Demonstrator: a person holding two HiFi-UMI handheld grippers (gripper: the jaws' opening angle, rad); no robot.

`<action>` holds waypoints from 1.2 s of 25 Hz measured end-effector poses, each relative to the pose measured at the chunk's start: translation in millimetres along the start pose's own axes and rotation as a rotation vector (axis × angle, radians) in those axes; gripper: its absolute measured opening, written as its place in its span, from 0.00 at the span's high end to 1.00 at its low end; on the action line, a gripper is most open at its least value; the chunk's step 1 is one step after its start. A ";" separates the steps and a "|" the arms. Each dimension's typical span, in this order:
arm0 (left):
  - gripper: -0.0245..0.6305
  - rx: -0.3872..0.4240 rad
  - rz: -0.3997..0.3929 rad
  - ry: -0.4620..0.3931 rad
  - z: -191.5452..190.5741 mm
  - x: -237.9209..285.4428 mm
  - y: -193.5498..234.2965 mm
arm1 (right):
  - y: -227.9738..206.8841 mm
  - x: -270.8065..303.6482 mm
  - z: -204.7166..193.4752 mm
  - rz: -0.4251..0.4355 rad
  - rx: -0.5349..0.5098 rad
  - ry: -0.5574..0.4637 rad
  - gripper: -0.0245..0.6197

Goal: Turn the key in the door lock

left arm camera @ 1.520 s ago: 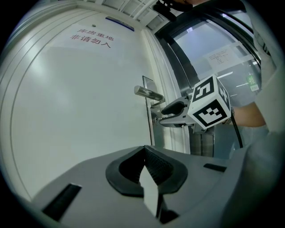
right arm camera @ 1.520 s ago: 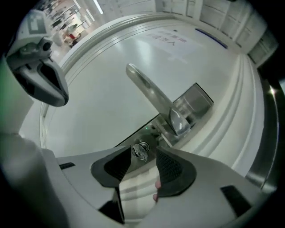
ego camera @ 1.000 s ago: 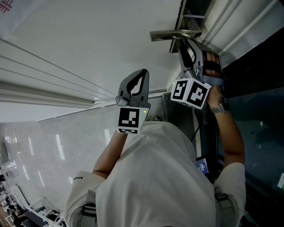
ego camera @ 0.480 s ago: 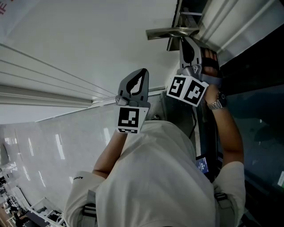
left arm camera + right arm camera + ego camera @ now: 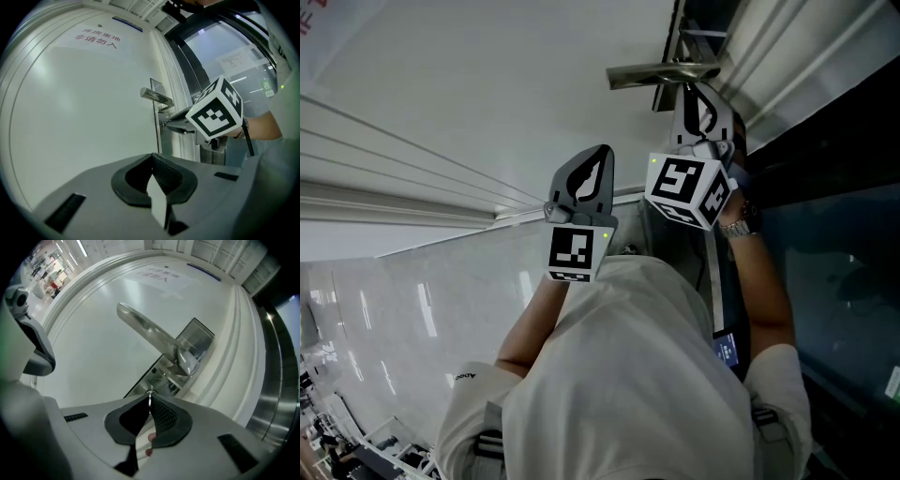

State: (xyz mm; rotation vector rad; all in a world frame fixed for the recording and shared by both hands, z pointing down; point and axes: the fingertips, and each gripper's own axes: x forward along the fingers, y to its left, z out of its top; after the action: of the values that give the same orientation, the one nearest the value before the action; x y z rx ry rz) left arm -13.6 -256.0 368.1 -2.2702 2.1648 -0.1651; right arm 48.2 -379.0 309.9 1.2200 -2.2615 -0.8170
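Two grippers are seen. At the left, the left gripper (image 5: 154,174) is held before the white door (image 5: 79,117), its jaws pressed together with nothing between them. To the right, the right gripper (image 5: 150,404) has just been closing its jaws, which are clamped on the one key (image 5: 150,397). The key is seated in the lock plate (image 5: 163,377), just below the single lever handle (image 5: 145,329).

A red-lettered sign (image 5: 96,39) on the white door (image 5: 70,117) reads "库房重地 非请勿入"; other print is illegible.
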 end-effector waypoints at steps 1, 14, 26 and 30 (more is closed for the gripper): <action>0.95 0.001 -0.002 0.001 -0.4 0.4 -0.7 | -0.5 0.2 0.2 0.003 0.043 0.004 0.94; 0.95 0.011 -0.011 0.005 -2.1 -1.3 -5.2 | -8.7 2.8 -4.4 0.135 0.688 0.001 0.94; 0.95 0.017 -0.014 0.009 -5.5 -2.8 -0.5 | -11.4 5.1 -11.3 0.251 1.255 -0.015 0.94; 0.95 0.012 -0.018 0.013 -5.1 -3.4 -1.2 | -12.3 5.0 -11.7 0.269 1.359 -0.015 0.94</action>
State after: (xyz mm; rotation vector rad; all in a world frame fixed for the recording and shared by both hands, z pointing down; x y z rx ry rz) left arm -12.9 -252.2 372.9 -2.2892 2.1436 -0.1933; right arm 60.1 -392.0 310.5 1.2368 -2.8757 1.0210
